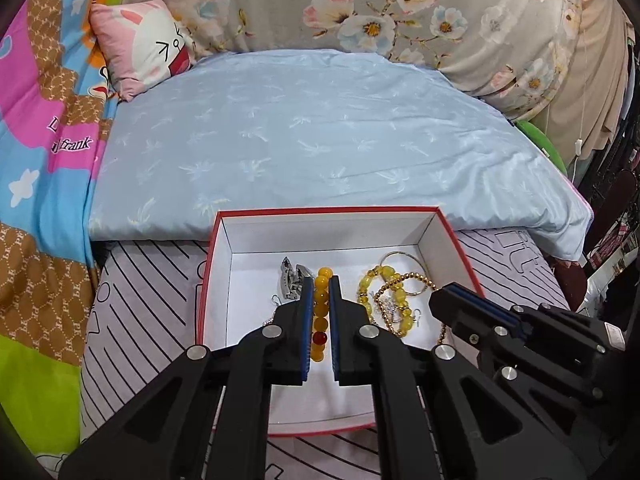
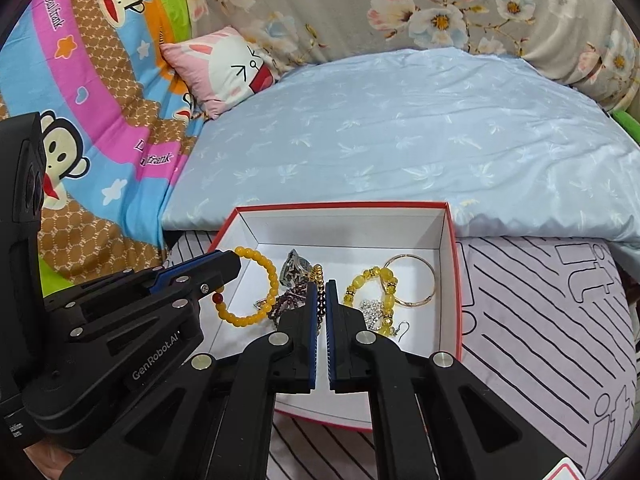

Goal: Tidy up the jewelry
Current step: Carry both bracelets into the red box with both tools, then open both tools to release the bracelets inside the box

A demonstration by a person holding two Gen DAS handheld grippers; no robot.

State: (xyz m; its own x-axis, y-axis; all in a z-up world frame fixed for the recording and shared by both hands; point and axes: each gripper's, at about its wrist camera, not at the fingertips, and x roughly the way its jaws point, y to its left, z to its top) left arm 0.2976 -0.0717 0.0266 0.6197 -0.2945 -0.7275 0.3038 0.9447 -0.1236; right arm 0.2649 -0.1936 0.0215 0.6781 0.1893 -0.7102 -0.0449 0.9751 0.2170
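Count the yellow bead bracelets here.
2: the amber bracelet held by the left gripper, the lemon bracelet loose at the right of the box. Others may be hidden.

Both the left gripper (image 1: pixel 320 284) and right gripper (image 2: pixel 320 288) have jaws nearly closed.

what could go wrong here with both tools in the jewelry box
The left tool is shut on the amber bead bracelet, the right tool on the gold bead chain. The chain lies tangled with the yellow crystal bracelet and watch, so lifting may drag those along or snag them.
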